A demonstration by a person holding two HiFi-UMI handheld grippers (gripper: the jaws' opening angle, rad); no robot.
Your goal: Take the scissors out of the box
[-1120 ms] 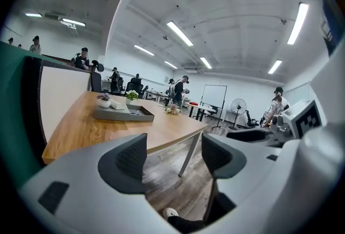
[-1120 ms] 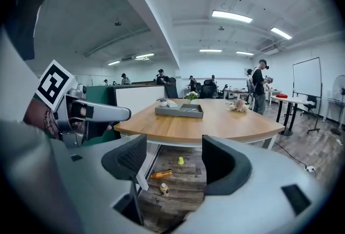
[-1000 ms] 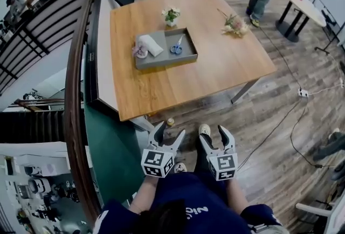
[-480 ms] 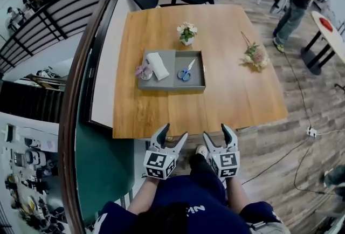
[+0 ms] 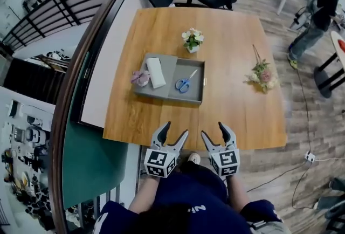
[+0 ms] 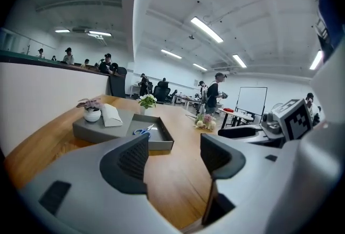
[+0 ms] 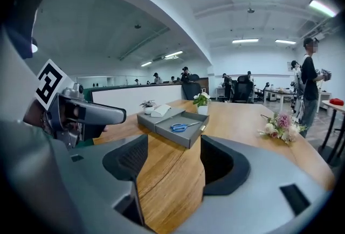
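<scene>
The person is holding the left gripper [image 5: 173,131] and the right gripper [image 5: 214,131] side by side at the near edge of the wooden surface [image 5: 232,103], both pointing across it and slightly down. Each gripper's jaws are standing spread wide, with only bare wood showing between them. The blue-handled scissors [image 5: 184,82] are lying flat in the open half of the grey box [image 5: 168,97], well ahead of both grippers and untouched (a little nearer the left gripper's line than the right's). On the box's other half, off to the left of the scissors, a folded white cloth [image 5: 156,72] and a small pink potted plant [image 5: 140,77] are sitting. Beyond the box a white flower pot [image 5: 192,40] is standing, and far out ahead of the right gripper a bouquet [image 5: 261,75] is lying on the wood.
</scene>
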